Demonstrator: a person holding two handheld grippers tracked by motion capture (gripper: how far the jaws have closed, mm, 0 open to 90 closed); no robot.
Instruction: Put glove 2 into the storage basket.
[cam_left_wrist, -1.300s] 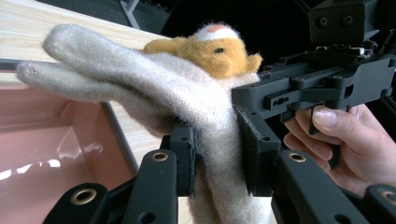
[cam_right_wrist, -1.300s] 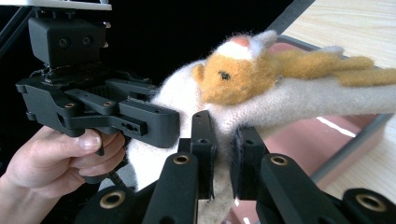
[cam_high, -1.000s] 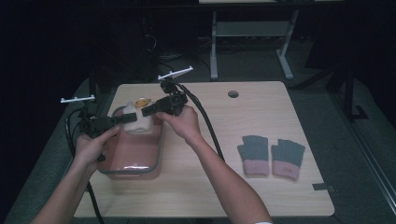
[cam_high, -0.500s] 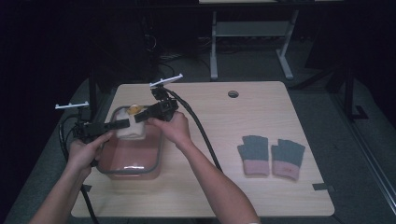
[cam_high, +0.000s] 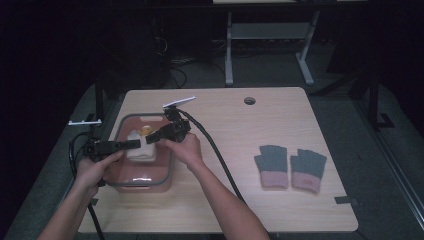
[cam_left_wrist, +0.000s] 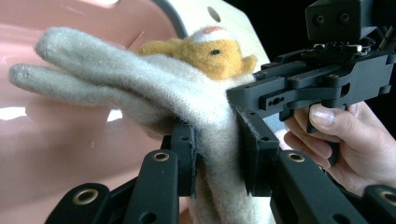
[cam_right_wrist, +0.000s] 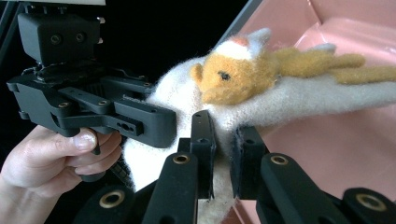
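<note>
Two grippers clamp one cream glove (cam_high: 138, 150) over a pink tub (cam_high: 122, 177) at the left of the high view.

Far left, high view: left gripper (cam_high: 134, 144) sits in the person's left hand (cam_high: 95, 167), level, jaws pointing toward frame centre. Its jaws are closed narrow on the glove's left edge. Cable loops off the table's (cam_high: 280, 125) left edge.

Left-centre, high view: glove hangs inside the tub's grey rim, above the tub floor, pinched from both sides. An orange animal patch (cam_high: 145, 131) shows on its upper part.

Just right of the glove: right gripper (cam_high: 150, 139), held by the right hand (cam_high: 186, 150), angled down and left into the tub. Jaws narrow, gripping the same glove. The two grippers' tips are just beside each other.

Right side, high view: a pair of grey gloves with pink cuffs (cam_high: 290, 165) lies flat on the table, well apart from the tub.

Left gripper view: glove cuff (cam_left_wrist: 219, 154) pressed between both black pads; glove fingers spread toward upper left over the pink tub wall; orange patch at top centre; the other gripper at right.

Right gripper view: cream fabric (cam_right_wrist: 222, 154) pinched between the pads at bottom centre; orange patch above; pink tub at right; the other gripper at left.
</note>
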